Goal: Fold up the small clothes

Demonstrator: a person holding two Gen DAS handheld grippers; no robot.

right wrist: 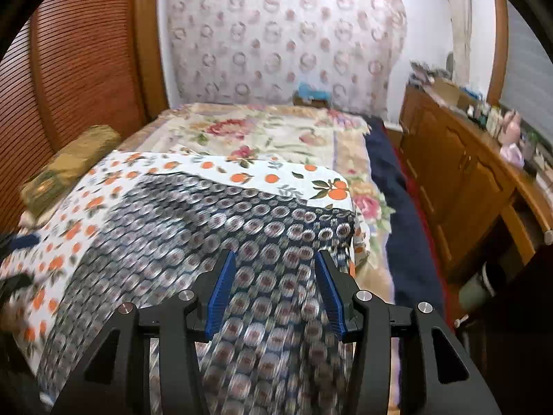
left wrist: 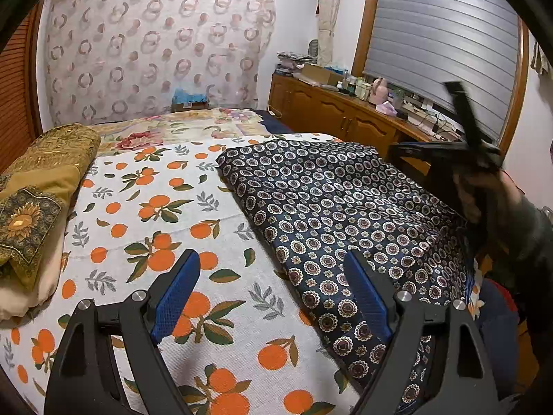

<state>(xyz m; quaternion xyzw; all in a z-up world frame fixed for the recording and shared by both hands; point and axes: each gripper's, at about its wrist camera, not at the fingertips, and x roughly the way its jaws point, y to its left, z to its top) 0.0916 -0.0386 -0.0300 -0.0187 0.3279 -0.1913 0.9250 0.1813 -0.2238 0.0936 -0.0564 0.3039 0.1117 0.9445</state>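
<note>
Dark patterned garment (left wrist: 345,214) folded flat along bed's right edge on orange-print sheet (left wrist: 155,214), left gripper (left wrist: 273,297) fingers spread wide, empty, right gripper (right wrist: 274,290) fingers parted above garment, gripping nothing.

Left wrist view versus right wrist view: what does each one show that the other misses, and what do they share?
Only the left wrist view shows the right gripper from outside, blurred, raised beyond the dark patterned cloth, with the grey window shutter sharp behind it.

Only the right wrist view shows the navy bedding along the bed's far side and the ribbed wooden panel in full.

Both show the dark patterned cloth, the orange-print sheet, the olive cushion and the wooden cabinet.
</note>
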